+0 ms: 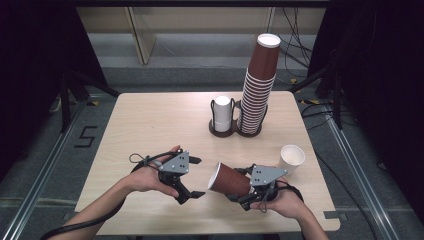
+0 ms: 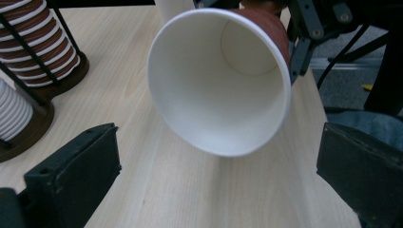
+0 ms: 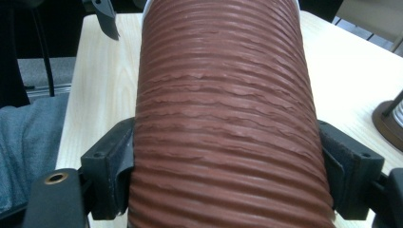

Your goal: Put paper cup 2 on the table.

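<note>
Brown ribbed cup (image 1: 230, 179) held sideways over the table (image 1: 150, 120).
Right gripper (image 1: 243, 192) jaws clamp it; left gripper (image 1: 194, 177) jaws gape, empty.

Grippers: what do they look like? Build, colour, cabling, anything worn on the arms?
Both the left gripper and the right gripper are black, each topped by a grey three-cornered plate with small dark holes. The jaws are blocky black pads with screw holes in their mounts. A black cable trails from the left gripper along the forearm, and another loops by the right hand. Forearms are bare, no sleeves showing.
</note>
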Available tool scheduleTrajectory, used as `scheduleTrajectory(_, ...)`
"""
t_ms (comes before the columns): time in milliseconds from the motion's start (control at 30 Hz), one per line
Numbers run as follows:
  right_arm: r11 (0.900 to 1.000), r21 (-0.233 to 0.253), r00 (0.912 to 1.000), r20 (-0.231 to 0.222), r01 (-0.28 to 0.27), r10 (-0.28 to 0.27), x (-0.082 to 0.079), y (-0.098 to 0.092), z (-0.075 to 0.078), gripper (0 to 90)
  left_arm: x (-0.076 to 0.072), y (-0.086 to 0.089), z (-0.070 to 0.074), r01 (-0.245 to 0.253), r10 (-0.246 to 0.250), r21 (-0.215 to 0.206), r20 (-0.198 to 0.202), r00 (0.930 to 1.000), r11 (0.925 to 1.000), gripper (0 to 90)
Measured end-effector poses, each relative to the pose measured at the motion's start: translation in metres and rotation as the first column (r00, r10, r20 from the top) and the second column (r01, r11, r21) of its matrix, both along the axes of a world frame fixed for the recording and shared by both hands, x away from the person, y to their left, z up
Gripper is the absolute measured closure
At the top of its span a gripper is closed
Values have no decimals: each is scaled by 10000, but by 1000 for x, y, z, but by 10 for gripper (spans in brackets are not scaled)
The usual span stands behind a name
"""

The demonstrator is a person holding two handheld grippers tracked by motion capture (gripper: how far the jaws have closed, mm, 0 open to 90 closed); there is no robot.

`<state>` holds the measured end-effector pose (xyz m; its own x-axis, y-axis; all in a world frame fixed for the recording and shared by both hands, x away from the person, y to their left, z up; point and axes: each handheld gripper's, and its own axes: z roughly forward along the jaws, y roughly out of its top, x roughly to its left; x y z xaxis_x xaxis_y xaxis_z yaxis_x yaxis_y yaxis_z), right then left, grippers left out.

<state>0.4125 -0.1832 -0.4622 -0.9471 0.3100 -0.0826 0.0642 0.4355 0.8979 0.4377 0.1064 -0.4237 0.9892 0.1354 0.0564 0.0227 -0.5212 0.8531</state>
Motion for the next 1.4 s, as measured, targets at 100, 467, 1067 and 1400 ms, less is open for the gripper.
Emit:
scheduleTrajectory(100, 9999, -70, 9999, 44, -99, 100, -2, 1, 1, 197, -1, -2, 0, 102, -102, 8, 25, 9999, 9999, 1)
scheduleTrajectory(467, 9980, -91, 9976, 284, -634, 636, 0, 9, 2, 198, 8, -11, -4, 452, -462, -165, -659, 9968, 9988, 1)
scheduleTrajectory(1067, 9948, -105, 9934, 520, -1016, 1020, 0, 23, 4, 198, 10, -23, -12, 803, -795, 45, -910, 9927, 9968, 3)
scheduleTrajectory(1400, 9938, -179, 9922, 572, -1100, 1109, -1, 25, 8, 198, 10, -25, -12, 1126, -1126, -57, -868, 9898, 9936, 50)
